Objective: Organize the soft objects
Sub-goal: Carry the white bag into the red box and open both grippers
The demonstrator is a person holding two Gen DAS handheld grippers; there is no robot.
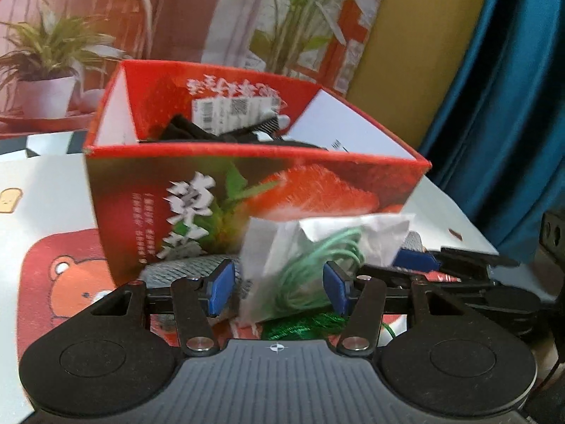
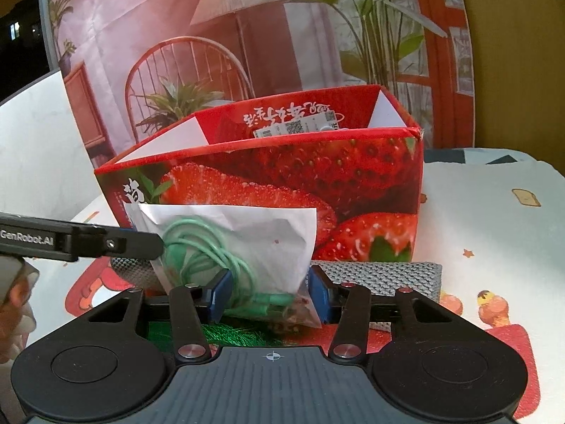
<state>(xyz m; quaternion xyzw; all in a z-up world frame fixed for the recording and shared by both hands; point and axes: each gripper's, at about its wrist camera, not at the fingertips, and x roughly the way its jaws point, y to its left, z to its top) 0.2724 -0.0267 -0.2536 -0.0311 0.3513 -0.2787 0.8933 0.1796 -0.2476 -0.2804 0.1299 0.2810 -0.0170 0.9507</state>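
A clear plastic bag with a coiled green cable (image 1: 303, 265) (image 2: 233, 247) stands in front of the red strawberry box (image 1: 247, 183) (image 2: 282, 183). My left gripper (image 1: 279, 286) is open, its blue pads either side of the bag. My right gripper (image 2: 270, 295) is also open around the bag's lower part. The left gripper's finger (image 2: 116, 243) reaches the bag's edge in the right wrist view; the right gripper's finger (image 1: 441, 261) shows at the bag's right in the left wrist view. The box holds dark soft items and a labelled packet (image 1: 229, 113).
A grey woven pouch (image 2: 381, 275) (image 1: 183, 268) lies flat behind the bag, against the box. Green shiny tinsel (image 1: 303, 328) (image 2: 212, 334) lies under the grippers. A cartoon-print mat (image 2: 494, 233) covers the table. A printed backdrop (image 2: 247, 35) stands behind the box.
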